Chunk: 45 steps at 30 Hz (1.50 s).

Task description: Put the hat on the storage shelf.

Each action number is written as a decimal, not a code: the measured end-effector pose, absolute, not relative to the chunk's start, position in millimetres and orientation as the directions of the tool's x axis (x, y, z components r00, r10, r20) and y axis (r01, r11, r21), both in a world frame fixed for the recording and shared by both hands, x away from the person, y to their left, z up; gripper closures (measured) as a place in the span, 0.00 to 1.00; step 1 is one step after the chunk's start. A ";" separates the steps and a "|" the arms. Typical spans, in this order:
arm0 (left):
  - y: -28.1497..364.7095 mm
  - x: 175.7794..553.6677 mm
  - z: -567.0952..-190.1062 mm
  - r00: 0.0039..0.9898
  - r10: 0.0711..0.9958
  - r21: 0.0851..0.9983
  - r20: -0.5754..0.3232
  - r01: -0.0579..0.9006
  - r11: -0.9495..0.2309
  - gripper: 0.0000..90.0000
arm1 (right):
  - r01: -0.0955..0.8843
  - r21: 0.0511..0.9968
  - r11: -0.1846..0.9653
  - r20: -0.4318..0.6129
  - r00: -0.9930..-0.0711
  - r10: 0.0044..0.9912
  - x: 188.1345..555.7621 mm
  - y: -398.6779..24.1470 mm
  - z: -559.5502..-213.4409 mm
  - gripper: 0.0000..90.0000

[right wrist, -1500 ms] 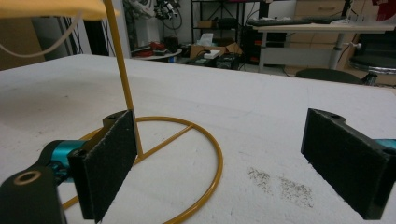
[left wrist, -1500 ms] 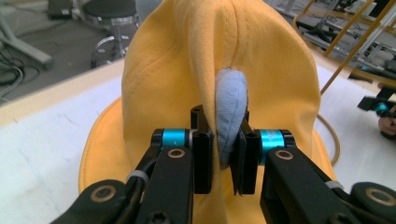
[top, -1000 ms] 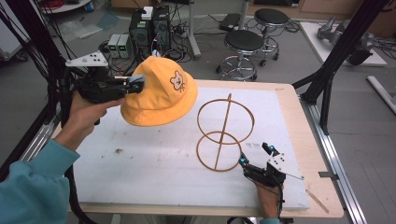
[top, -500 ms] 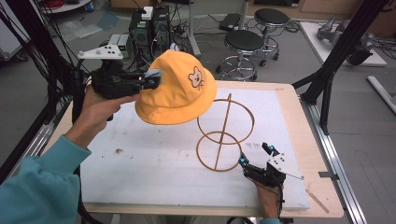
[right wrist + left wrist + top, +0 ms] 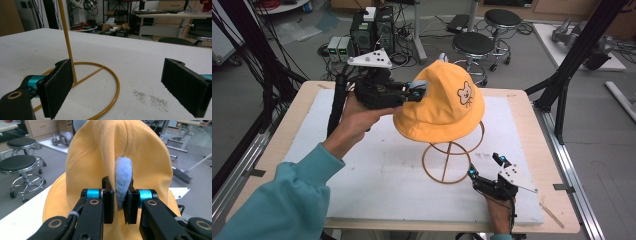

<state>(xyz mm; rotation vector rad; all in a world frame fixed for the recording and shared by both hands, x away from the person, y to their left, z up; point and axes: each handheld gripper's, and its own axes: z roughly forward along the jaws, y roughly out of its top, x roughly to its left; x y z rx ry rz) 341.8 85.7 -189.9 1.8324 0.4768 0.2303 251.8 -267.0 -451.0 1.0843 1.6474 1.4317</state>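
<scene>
Left hand-held gripper raised, jaws clamped, right hand-held gripper low, jaws wide

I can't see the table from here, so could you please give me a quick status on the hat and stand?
Left gripper shut on yellow fabric bucket hat, over gold wire hat stand. Right gripper open beside the stand's base ring. Nothing in the way.

We note a soft yellow-orange cotton bucket hat with a small bear face stitched on its crown and a pale blue lining; a fold of its brim, lining outward, is pinched, and the hat hangs tilted, crown up, over the top of a thin gold wire hat stand. We see the stand upright on the white foam board, its round base ring flat, crossed by a spoke, its stem vertical
</scene>
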 end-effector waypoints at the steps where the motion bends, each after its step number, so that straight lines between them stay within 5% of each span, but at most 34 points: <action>1: 82.9 342.1 -190.2 0.898 0.431 0.947 -0.084 0.206 -0.246 0.89 | 0.149 0.988 0.043 0.023 -0.413 0.910 251.8 -267.0 -451.0 0.11; 18: 29.5 344.8 -211.8 0.922 0.381 0.916 -0.071 0.211 -0.341 0.83 | 0.146 0.989 0.032 0.032 -0.417 0.908 251.4 -268.5 -451.2 0.11; 24: 29.5 348.6 -217.3 0.920 0.384 0.902 -0.083 0.233 -0.363 0.09 | 0.145 0.989 0.032 0.032 -0.416 0.909 251.3 -268.5 -451.2 0.11; 36: 71.0 332.5 -234.9 0.929 0.368 0.924 0.026 0.118 -0.363 0.07 | 0.150 0.988 0.035 0.031 -0.416 0.909 251.3 -267.7 -451.0 0.11; 45: 155.5 319.1 -277.3 0.892 0.450 0.943 0.032 0.122 -0.308 0.07 | 0.148 0.988 0.044 0.021 -0.412 0.911 251.5 -267.2 -451.0 0.11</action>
